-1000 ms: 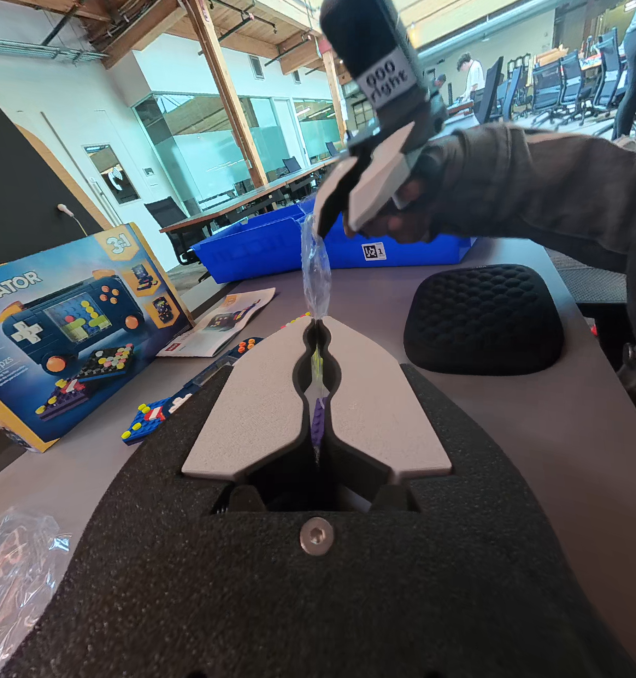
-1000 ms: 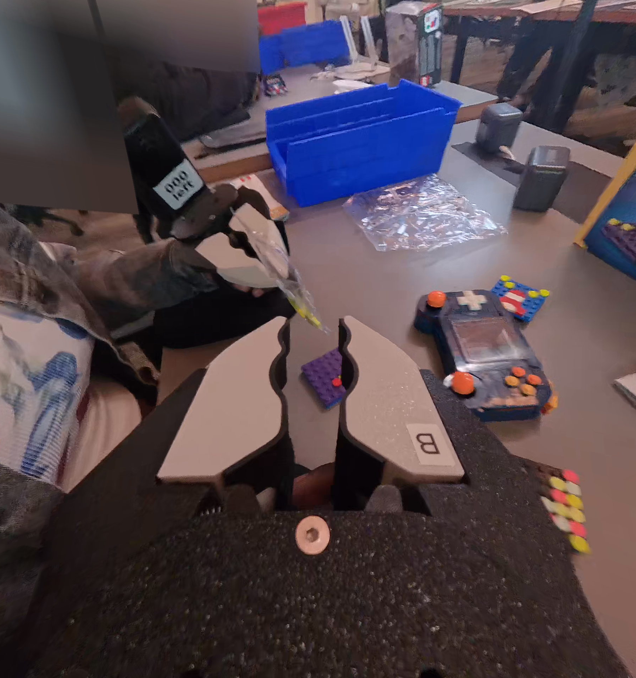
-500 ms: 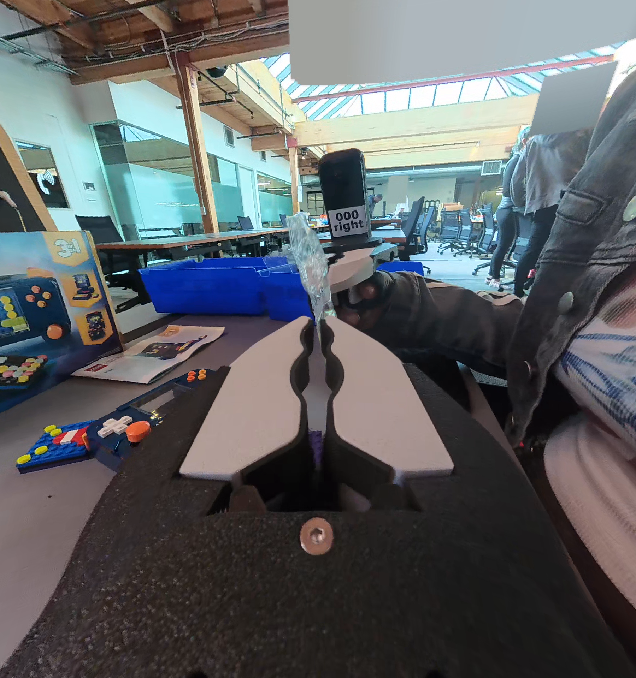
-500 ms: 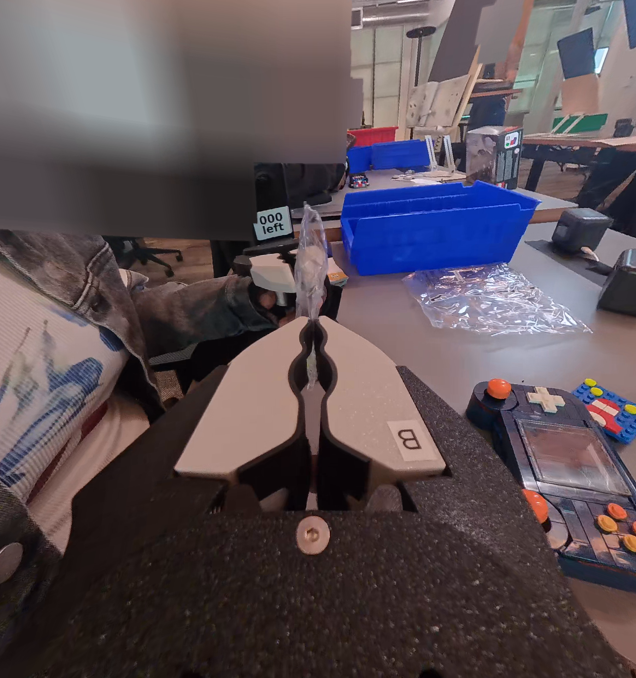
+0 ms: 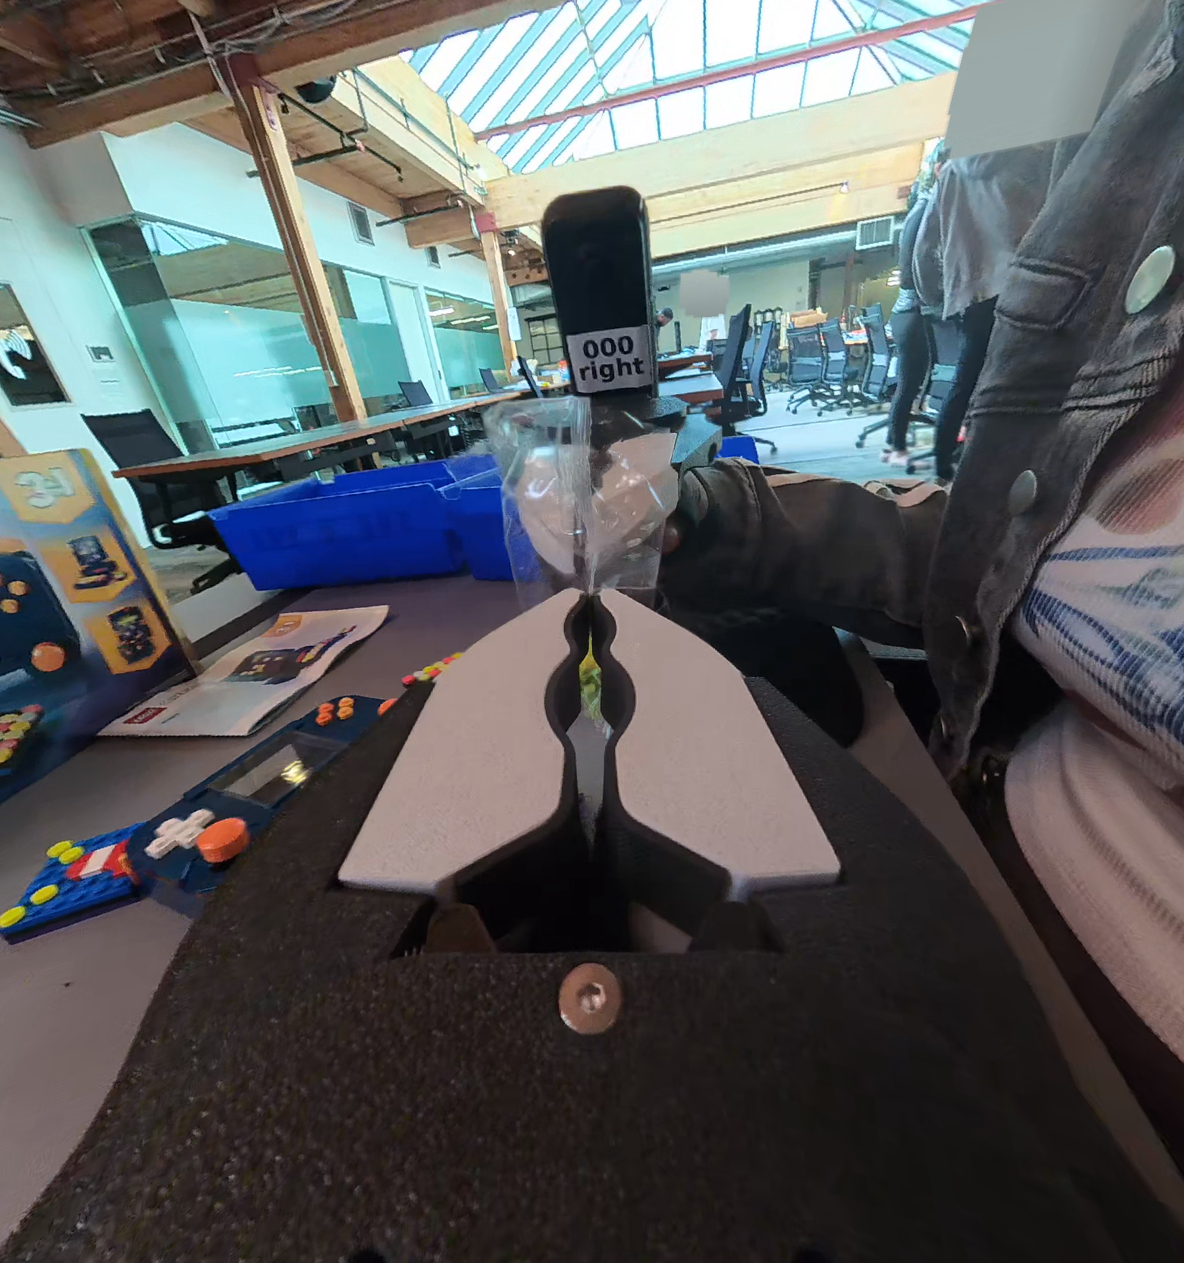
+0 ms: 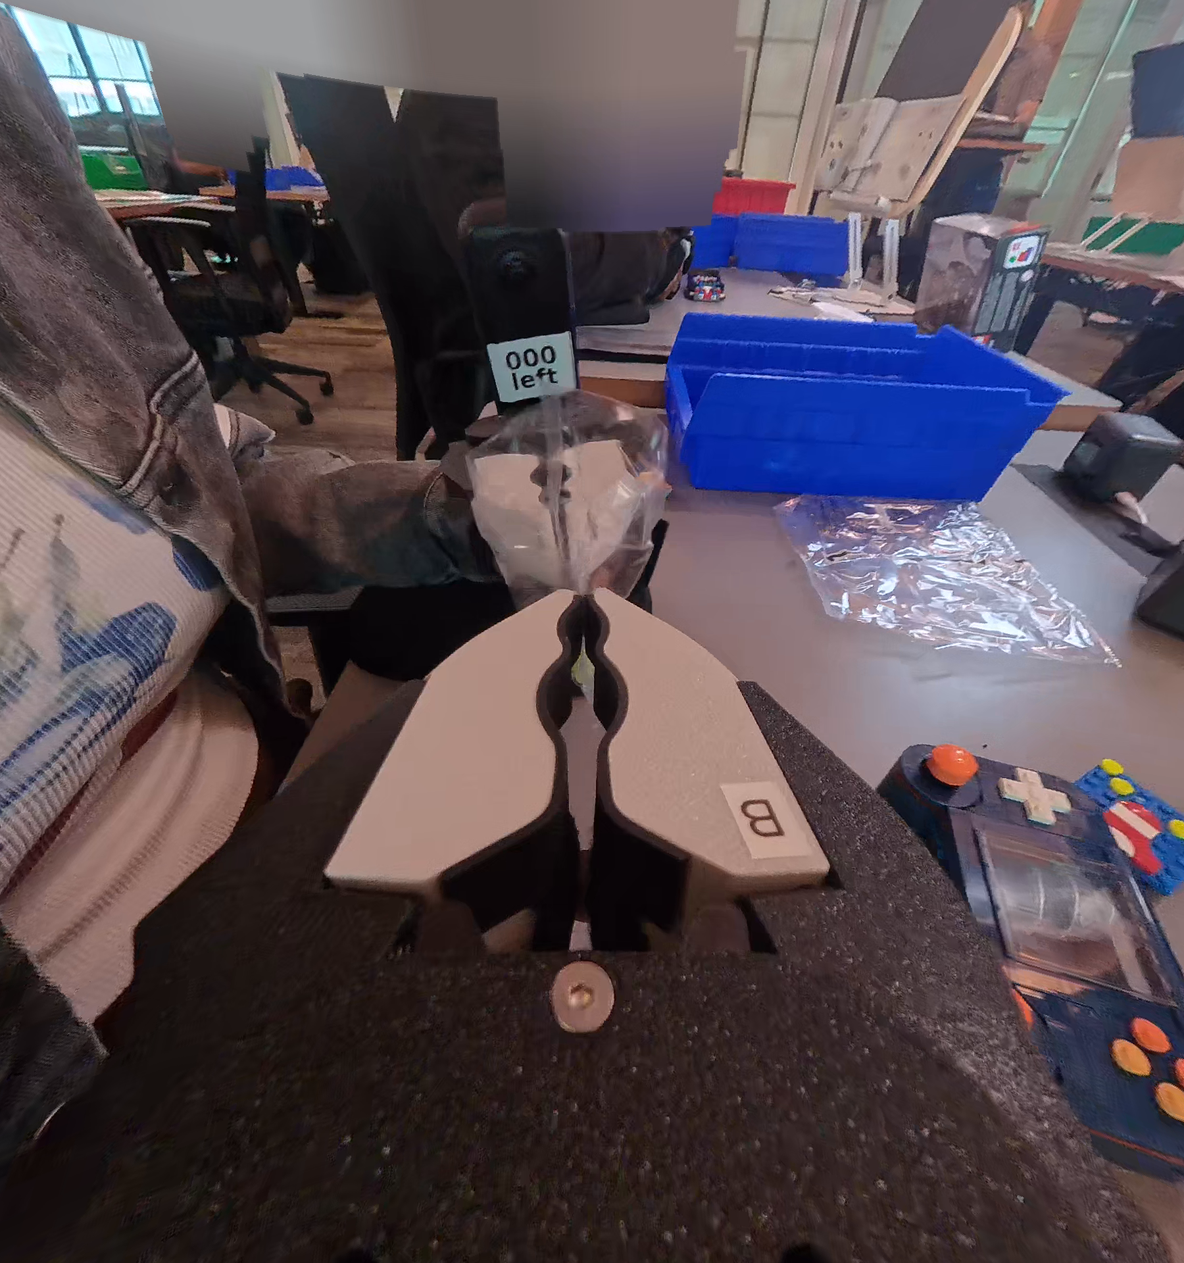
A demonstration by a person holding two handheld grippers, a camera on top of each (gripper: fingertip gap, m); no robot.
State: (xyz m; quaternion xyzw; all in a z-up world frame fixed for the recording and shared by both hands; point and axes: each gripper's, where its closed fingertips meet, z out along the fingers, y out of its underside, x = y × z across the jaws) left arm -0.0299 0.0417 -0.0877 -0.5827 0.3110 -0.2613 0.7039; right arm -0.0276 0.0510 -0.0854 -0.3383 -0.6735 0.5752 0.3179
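Both grippers pinch one small clear plastic bag [image 5: 579, 506] from opposite sides, held up above the grey table near the person's body. My left gripper [image 5: 590, 601] is shut on it; small yellow-green pieces show between its fingers. My right gripper [image 6: 581, 601] is shut on the same bag [image 6: 569, 492], which balloons open between the two. Each gripper faces the other: the right one [image 5: 634, 478] shows in the left wrist view, the left one [image 6: 534, 471] in the right wrist view.
A brick-built dark blue handheld console [image 6: 1061, 909] and a small blue plate [image 6: 1150, 827] lie on the table. A blue bin [image 6: 849, 424], crumpled clear plastic [image 6: 931, 581], a set box [image 5: 36, 615] and a booklet [image 5: 254, 670] stand around. The person's torso [image 5: 1088, 615] is close. Both grippers' tips are close together, under 4 cm apart. The right tips stand about 25 cm off the small blue plate [image 6: 1150, 827]. It turns up in the left wrist view [image 5: 100, 849] as well.
The right gripper closed on the bag that the left one held. Both grippers lifted and levelled to face each other. The bag has since spread open between them.
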